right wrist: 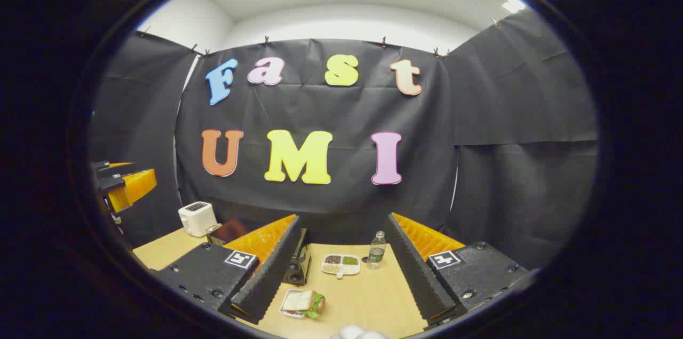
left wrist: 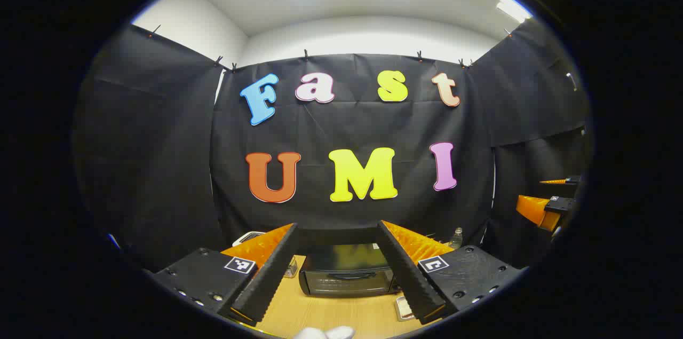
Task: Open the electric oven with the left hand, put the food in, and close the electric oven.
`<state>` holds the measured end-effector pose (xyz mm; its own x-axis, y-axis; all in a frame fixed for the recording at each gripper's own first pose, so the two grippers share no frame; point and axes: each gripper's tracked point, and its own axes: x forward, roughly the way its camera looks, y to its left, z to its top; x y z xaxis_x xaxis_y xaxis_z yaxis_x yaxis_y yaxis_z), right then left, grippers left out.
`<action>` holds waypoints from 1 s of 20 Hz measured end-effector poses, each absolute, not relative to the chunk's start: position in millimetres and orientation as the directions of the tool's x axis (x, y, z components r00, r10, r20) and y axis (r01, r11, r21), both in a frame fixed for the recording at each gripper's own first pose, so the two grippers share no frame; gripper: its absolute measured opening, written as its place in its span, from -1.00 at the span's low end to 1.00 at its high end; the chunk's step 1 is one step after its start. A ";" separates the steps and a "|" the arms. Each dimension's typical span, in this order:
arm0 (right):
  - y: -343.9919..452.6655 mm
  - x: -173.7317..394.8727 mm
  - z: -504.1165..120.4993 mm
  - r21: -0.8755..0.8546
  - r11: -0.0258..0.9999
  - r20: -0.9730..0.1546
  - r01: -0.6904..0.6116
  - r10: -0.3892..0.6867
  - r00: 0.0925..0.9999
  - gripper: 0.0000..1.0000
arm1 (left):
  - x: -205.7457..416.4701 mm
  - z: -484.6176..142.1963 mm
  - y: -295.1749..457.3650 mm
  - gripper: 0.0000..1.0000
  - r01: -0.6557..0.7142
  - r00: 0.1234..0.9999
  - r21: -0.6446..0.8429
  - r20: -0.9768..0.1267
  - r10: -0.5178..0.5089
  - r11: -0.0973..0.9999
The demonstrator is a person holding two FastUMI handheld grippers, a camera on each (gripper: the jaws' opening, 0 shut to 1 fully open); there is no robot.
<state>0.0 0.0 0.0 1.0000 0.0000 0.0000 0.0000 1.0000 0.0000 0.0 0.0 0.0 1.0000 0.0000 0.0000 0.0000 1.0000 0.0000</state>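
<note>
A: What does the oven [left wrist: 346, 275] look like in the left gripper view?

B: A low, dark box with a glass door and a curved handle across the front. The door is shut. It sits on the wooden table [left wrist: 341, 315], straight ahead between the left gripper's [left wrist: 341, 269] two fingers, which stand wide apart and hold nothing.

A: And the food?

B: In the right gripper view a sandwich [right wrist: 303, 302] with something green at its edge lies in a small tray [right wrist: 291, 312] on the table, just inside that gripper's left finger. The oven shows there too (mostly hidden behind that finger), only a dark corner [right wrist: 299, 264] of it.

A: How is the right gripper [right wrist: 341, 269] set?

B: Fingers spread wide, nothing between them, raised above the table.

A: Anything else on the table?

B: A divided dish [right wrist: 340, 264] with dark, green and pale fillings sits near the back, a clear bottle [right wrist: 376, 257] just to its right. A white toaster [right wrist: 197, 218] stands at the far left corner. The other gripper [right wrist: 125, 187] shows at the left edge of that view, well apart from the food.
</note>
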 end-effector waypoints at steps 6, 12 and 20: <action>-0.4 0.5 -6.7 -0.002 1.000 -0.018 -0.014 0.014 1.000 1.00 | 0.8 -9.1 10.0 0.90 -0.028 1.000 0.026 -0.014 0.028 0.999; -3.8 9.9 -12.5 -0.010 1.000 -0.029 -0.013 0.013 0.999 1.00 | 12.7 -20.2 5.8 0.90 -0.023 0.999 0.025 -0.023 0.024 0.999; -19.1 21.6 -26.7 -0.027 1.000 -0.057 -0.003 0.001 0.998 1.00 | 47.9 -83.3 5.2 0.90 -0.029 0.995 0.081 -0.090 0.036 0.996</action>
<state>21.6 -19.1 -26.7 0.9984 0.0011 -0.0574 -0.0027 0.9996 -0.0268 47.9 5.2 -83.3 0.9953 0.0360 -0.0897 -0.0287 0.9963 0.0809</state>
